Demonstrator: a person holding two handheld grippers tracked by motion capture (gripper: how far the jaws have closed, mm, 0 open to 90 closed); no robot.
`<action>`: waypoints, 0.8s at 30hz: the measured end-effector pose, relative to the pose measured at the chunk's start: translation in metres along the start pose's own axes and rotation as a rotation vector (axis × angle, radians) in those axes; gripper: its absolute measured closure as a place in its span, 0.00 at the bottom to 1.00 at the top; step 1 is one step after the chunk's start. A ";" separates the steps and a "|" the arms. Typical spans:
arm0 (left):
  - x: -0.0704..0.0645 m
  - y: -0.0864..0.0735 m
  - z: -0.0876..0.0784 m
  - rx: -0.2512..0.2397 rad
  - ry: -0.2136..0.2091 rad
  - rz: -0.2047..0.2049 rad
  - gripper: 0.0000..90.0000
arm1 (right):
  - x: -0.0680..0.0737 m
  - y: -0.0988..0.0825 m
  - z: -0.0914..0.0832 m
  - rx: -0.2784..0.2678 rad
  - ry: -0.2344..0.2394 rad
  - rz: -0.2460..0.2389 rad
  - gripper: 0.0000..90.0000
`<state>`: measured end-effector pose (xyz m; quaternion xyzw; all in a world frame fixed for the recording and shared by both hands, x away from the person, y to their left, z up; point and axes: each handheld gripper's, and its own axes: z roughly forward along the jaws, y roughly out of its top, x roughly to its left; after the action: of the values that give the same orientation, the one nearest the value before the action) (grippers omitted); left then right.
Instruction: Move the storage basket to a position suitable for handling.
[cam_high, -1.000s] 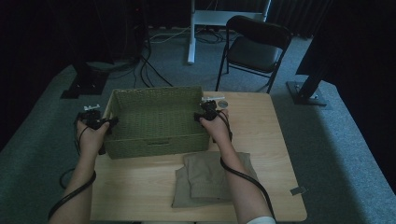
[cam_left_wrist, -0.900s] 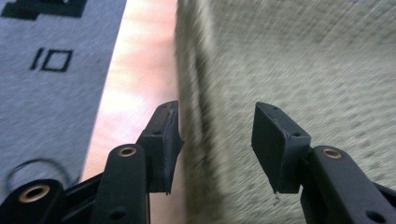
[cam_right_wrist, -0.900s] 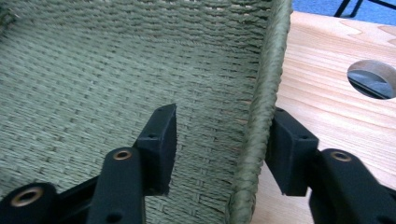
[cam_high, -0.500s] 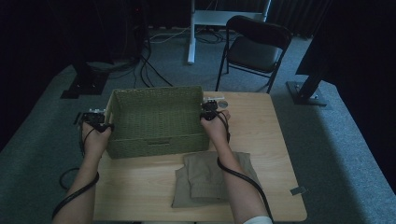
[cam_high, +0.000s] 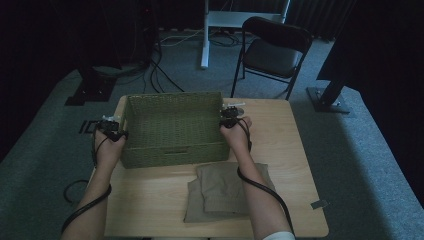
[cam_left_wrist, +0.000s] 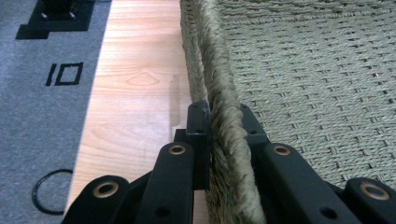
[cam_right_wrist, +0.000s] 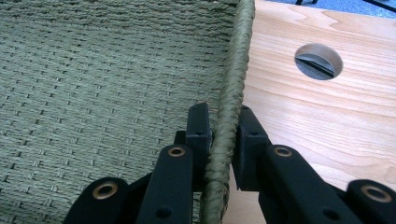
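the woven basket (cam_high: 172, 127) stands on the far half of the surface (cam_high: 290, 150), its long axis going left to right. the left gripper (cam_left_wrist: 223, 133) fingers pinch its left rim, the right gripper (cam_right_wrist: 223, 135) fingers its right rim, so a lift must be level. folded cloth (cam_high: 225, 190) lies nearer.

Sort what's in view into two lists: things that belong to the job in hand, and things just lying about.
In the job:
- woven basket, gripped at both side rims
- left tool, shut on the basket's left rim
- right tool, shut on its right rim

Lying about:
- folded beige cloth on the table, in front of the basket
- black folding chair behind the table
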<state>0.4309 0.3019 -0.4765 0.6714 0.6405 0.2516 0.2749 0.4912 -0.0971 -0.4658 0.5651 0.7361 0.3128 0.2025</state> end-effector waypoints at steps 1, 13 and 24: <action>-0.002 0.001 0.001 0.003 0.000 0.008 0.90 | -0.002 0.000 0.000 0.001 0.001 0.003 0.88; -0.042 0.010 0.010 0.003 -0.025 0.038 0.90 | -0.040 -0.005 -0.009 0.004 -0.022 0.014 0.88; -0.075 0.016 0.016 0.010 -0.041 0.062 0.90 | -0.074 -0.013 -0.019 0.009 -0.045 0.026 0.88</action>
<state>0.4493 0.2259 -0.4761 0.6975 0.6148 0.2430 0.2765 0.4897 -0.1747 -0.4651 0.5825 0.7253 0.2994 0.2121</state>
